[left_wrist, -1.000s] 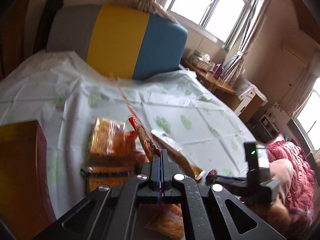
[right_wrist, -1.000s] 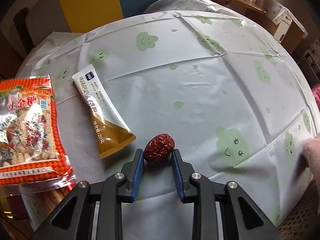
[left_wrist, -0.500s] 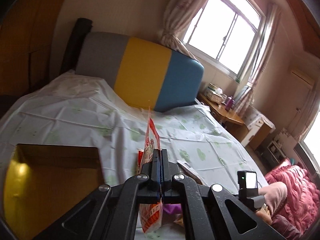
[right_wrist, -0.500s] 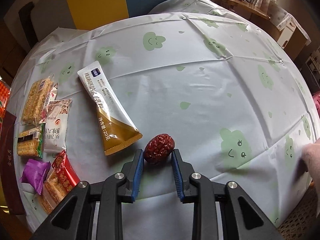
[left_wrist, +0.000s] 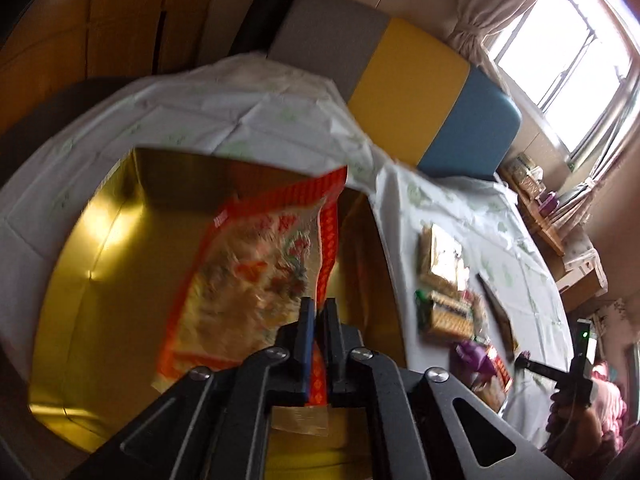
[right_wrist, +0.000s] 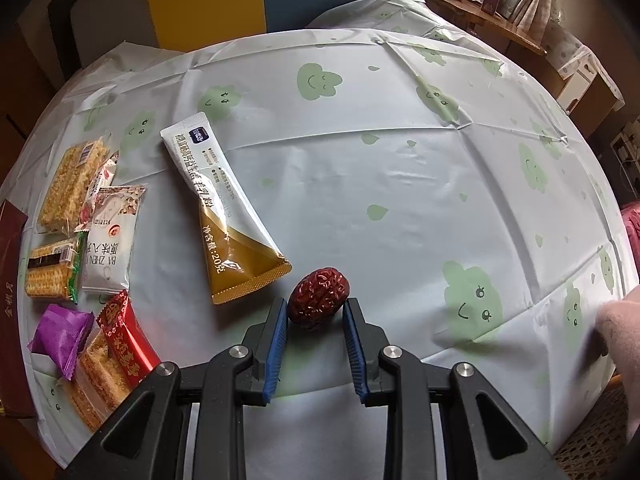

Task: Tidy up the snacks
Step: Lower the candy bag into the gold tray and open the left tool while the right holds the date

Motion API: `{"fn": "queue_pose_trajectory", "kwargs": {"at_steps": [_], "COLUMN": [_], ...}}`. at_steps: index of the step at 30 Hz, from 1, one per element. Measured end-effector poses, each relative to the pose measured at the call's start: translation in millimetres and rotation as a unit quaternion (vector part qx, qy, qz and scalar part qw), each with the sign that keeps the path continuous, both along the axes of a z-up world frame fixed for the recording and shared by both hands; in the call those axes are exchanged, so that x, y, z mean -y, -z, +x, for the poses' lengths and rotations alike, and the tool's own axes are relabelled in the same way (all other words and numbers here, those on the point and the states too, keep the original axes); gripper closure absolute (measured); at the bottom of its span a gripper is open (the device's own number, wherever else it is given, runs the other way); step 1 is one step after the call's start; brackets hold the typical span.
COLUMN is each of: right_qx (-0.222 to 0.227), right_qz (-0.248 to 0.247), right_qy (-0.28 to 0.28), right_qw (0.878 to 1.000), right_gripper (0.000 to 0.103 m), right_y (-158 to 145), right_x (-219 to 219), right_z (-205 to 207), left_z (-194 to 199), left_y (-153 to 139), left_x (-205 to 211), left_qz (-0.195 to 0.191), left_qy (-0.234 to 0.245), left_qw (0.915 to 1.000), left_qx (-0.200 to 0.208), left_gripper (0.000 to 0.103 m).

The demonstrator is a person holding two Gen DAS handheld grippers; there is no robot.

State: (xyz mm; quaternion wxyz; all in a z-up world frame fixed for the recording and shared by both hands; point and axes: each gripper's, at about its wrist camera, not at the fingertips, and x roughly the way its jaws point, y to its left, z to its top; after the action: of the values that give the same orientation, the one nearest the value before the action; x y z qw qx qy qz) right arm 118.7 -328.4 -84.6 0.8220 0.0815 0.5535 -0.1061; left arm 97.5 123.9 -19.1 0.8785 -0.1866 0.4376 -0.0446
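My left gripper (left_wrist: 318,312) is shut on the edge of a large orange-red snack bag (left_wrist: 248,276) and holds it over the open gold-lined box (left_wrist: 100,248). My right gripper (right_wrist: 316,320) is open around a red date (right_wrist: 319,295) that lies on the tablecloth; the blue pads (right_wrist: 276,336) stand on either side, apart from it. A white and gold sachet (right_wrist: 224,208) lies left of the date. Several small snack packs (right_wrist: 80,240) lie at the table's left, also in the left wrist view (left_wrist: 448,292).
The round table has a white cloth with green clouds (right_wrist: 400,160). The dark red box edge (right_wrist: 10,280) sits at the far left. A grey, yellow and blue chair back (left_wrist: 400,80) stands behind the table. A hand (right_wrist: 620,328) rests at the right edge.
My left gripper has lifted the orange-red bag off the snack pile and swung it left over the gold box. The right gripper has stayed around the date.
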Motion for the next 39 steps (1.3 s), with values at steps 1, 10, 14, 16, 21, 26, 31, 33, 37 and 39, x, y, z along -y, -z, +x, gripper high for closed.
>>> {"fn": "queue_pose_trajectory", "kwargs": {"at_steps": [1, 10, 14, 16, 21, 26, 31, 33, 37, 39], "right_qx": [0.0, 0.0, 0.0, 0.0, 0.004, 0.02, 0.038, 0.052, 0.081, 0.092], "right_qz": [-0.001, -0.006, -0.006, -0.005, 0.003, 0.016, 0.026, 0.032, 0.049, 0.063], "right_qy": [-0.001, -0.005, -0.005, -0.005, -0.006, -0.003, -0.002, 0.001, -0.018, -0.037], "right_qw": [1.0, 1.0, 1.0, 1.0, 1.0, 1.0, 0.999, 0.998, 0.995, 0.993], "right_gripper": [0.075, 0.075, 0.075, 0.075, 0.075, 0.075, 0.075, 0.075, 0.075, 0.075], "right_y": [0, 3, 3, 2, -1, -8, -16, -21, -33, -38], "right_x": [-1, -5, -5, -3, 0, 2, 3, 4, -4, -12], "right_z": [0, -1, -1, -2, -3, -6, -10, -14, -19, -20], "left_z": [-4, -19, -29, -33, -39, -47, -50, -51, -51, -51], "left_y": [7, 16, 8, 6, 4, 4, 4, 4, 4, 5], "left_x": [1, 25, 41, 46, 55, 64, 67, 68, 66, 64], "left_qz": [-0.011, 0.018, 0.062, 0.079, 0.098, 0.117, 0.117, 0.118, 0.121, 0.124], "left_qy": [0.005, 0.005, 0.001, 0.002, 0.001, 0.009, 0.016, 0.015, 0.009, 0.005], "left_qw": [0.9999, 0.9998, 0.9981, 0.9968, 0.9952, 0.993, 0.993, 0.9928, 0.9925, 0.9922], "left_qx": [-0.006, -0.011, 0.006, 0.01, 0.005, 0.009, 0.01, 0.014, 0.014, 0.013], "left_gripper": [0.099, 0.094, 0.083, 0.077, 0.076, 0.076, 0.071, 0.067, 0.067, 0.067]}}
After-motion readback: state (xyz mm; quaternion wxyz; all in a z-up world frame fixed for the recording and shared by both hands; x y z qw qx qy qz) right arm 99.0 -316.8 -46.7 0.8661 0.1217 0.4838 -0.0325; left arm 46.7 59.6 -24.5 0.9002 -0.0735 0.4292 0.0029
